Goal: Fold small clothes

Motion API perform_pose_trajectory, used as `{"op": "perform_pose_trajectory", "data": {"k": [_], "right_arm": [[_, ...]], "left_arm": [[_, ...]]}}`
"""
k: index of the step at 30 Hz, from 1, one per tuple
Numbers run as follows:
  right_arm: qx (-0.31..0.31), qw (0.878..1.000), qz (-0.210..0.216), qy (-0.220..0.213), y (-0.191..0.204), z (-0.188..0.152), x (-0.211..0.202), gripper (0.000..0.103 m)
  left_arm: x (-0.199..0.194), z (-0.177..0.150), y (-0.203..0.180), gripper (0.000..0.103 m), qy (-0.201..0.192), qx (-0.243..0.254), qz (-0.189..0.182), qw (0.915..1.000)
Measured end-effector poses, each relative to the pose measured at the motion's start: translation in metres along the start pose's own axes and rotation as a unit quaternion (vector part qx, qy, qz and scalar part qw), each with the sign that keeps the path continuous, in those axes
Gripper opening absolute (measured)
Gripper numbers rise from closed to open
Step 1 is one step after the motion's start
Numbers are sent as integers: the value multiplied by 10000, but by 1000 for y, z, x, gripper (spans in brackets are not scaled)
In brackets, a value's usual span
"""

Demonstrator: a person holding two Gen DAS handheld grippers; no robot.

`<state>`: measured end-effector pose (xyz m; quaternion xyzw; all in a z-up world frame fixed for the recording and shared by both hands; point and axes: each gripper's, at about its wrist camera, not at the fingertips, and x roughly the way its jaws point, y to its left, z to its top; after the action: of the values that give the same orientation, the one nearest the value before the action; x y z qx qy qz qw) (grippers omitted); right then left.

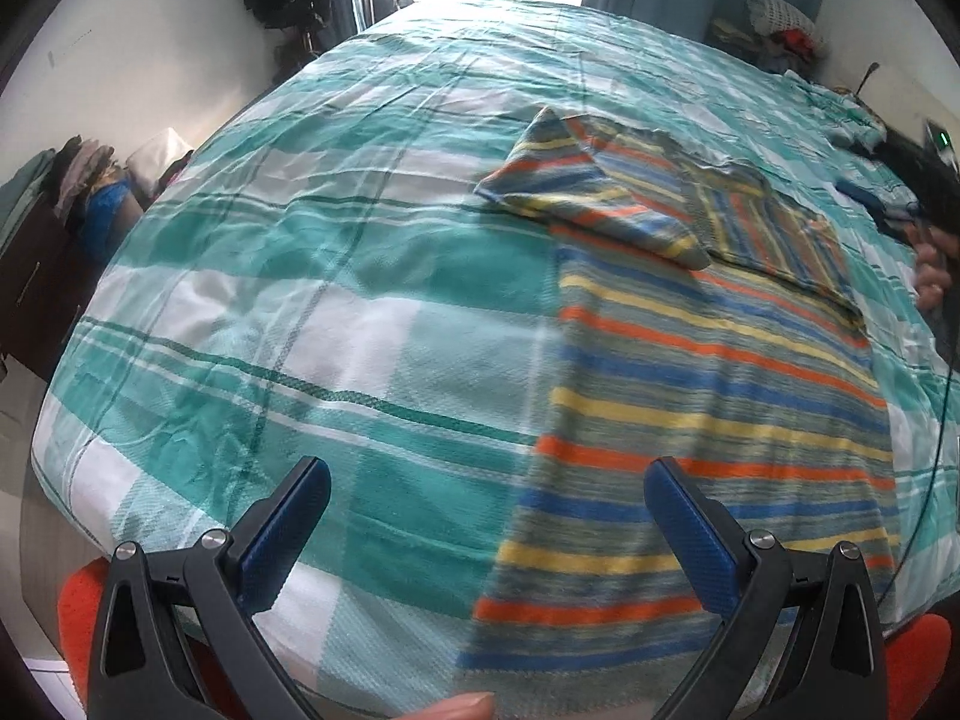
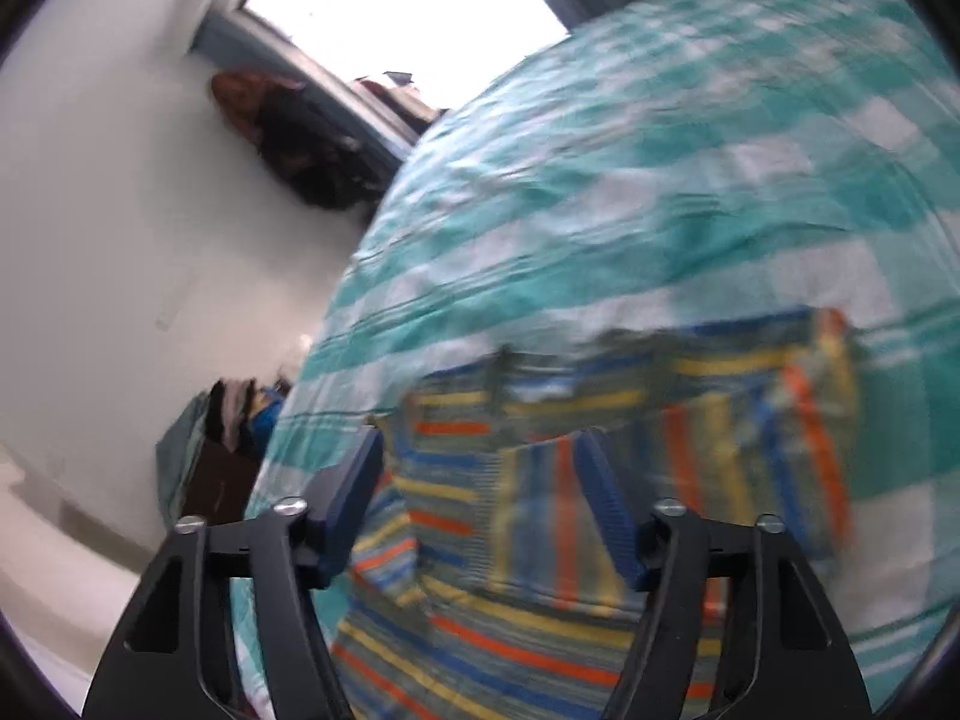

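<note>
A small shirt (image 1: 708, 396) striped in orange, blue, yellow and grey lies flat on the bed, its lower hem toward me. One sleeve (image 1: 594, 198) is folded inward across the chest. My left gripper (image 1: 487, 483) hovers wide open above the shirt's lower left edge, nothing between its fingers. In the blurred right wrist view the same shirt (image 2: 600, 450) fills the lower middle. My right gripper (image 2: 483, 471) hangs open above its folded upper part, and no cloth is caught between the pads.
The bed wears a teal and white checked cover (image 1: 312, 276). A person's hand (image 1: 933, 270) shows at the right edge. Piled clothes (image 1: 780, 30) lie at the far right corner. A dark cabinet with clothes (image 1: 66, 192) stands left of the bed.
</note>
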<state>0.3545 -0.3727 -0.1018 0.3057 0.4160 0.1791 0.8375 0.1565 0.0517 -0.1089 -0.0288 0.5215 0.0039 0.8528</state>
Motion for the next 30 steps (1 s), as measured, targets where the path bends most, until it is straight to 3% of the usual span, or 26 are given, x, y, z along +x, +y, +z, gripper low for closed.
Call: {"op": "perform_pose_trajectory", "data": {"k": [2,4,5,6,7,8,9,11,13,16,19,21,24,30], "right_arm": [[437,9984,-135,344,-34,-9,7,59],[906,9900,-756,767,-74,-29,18,57],[1041,9811,-1358,909,-97,-41,20,47],[1029,9803,-1473,819,-104,-47,16,18],[960,9807,-1549,703,-103,-49,10,13],[716,9820,-1686,468,-92,-51,-4,20],[459,9839,-1699,311,-77,-54,-14,40],[-155,9841,-1763,115,-44,-64,-29,64],[-647,9793,-1912,153,-15,-80,-33,65],[-1183,9663,-2252,395,12,-133,-38,67],[-1345,9491,-2766,681,17,-197,-39,85],[-1341,9424,-2904,980,10,-236,-36,98],[-1538,9300,-3267,692,16,-256,-39,102],[-1261,9322,-3345,571,10,-271,-50,102]], "left_arm": [[7,1,-3,103,93,41,-13,9999],[9,3,-10,103,123,170,-55,9998],[7,5,-15,103,106,289,-71,9995],[5,7,-19,103,68,393,-70,9992],[1,8,-23,103,-9,513,-54,9987],[-2,10,-28,103,-120,663,-10,9977],[-3,12,-31,103,-205,786,39,9967],[1,14,-40,103,-276,1023,139,9943],[9,15,-47,103,-273,1130,157,9931],[32,11,-64,103,-36,1241,72,9922],[56,0,-78,103,39,1218,-29,9925],[82,-9,-85,103,362,1257,72,9914],[89,-17,-85,103,132,1246,91,9921],[90,-18,-88,103,148,1227,116,9923]]}}
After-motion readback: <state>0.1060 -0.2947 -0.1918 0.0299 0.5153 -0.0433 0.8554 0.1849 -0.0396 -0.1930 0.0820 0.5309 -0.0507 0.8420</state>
